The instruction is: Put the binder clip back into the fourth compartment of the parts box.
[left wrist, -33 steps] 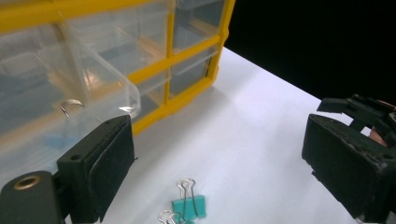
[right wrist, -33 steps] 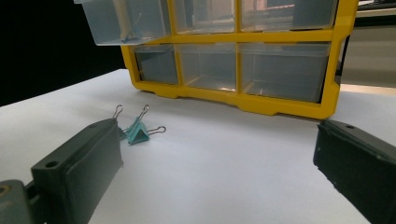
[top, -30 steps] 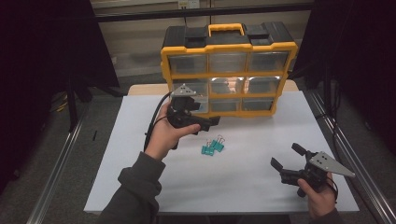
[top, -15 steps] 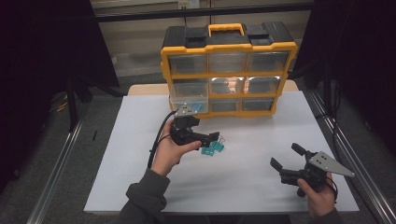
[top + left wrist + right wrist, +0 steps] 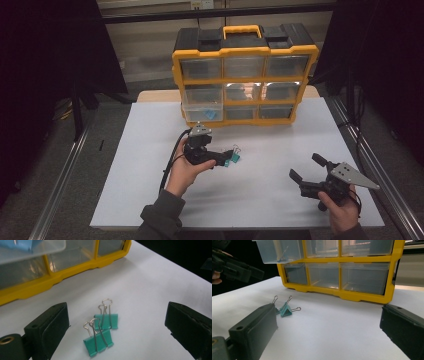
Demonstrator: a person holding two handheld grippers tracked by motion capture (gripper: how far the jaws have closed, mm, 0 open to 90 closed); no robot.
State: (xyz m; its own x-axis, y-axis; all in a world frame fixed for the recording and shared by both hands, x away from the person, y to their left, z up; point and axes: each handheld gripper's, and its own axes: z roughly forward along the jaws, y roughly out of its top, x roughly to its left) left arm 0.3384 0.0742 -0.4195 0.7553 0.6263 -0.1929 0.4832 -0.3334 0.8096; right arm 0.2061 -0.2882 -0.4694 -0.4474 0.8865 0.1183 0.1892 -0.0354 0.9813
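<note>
Two teal binder clips (image 5: pixel 106 320) (image 5: pixel 98 341) lie side by side on the white sheet (image 5: pixel 145 150), handles pointing toward the organizer. My left gripper (image 5: pixel 117 325) hovers low over them with its jaws wide; they have just been opening further, and the clips lie on the sheet in the gap, untouched. In the high view the left gripper (image 5: pixel 227 157) points right at the clips (image 5: pixel 233 156). My right gripper (image 5: pixel 308 167) rests open near the front right of the sheet, holding nothing; the clips (image 5: pixel 285 310) show far off to its left.
A yellow and black organizer (image 5: pixel 245 75) with clear drawers stands at the back of the sheet. Its left middle drawer (image 5: pixel 202 102) is pulled out with a blue clip inside. Metal rails (image 5: pixel 60 195) run along both table sides.
The left hand has come down from in front of the open drawer to just above the clips on the sheet. Its jaws stand a little wider. The right hand has stayed put.
</note>
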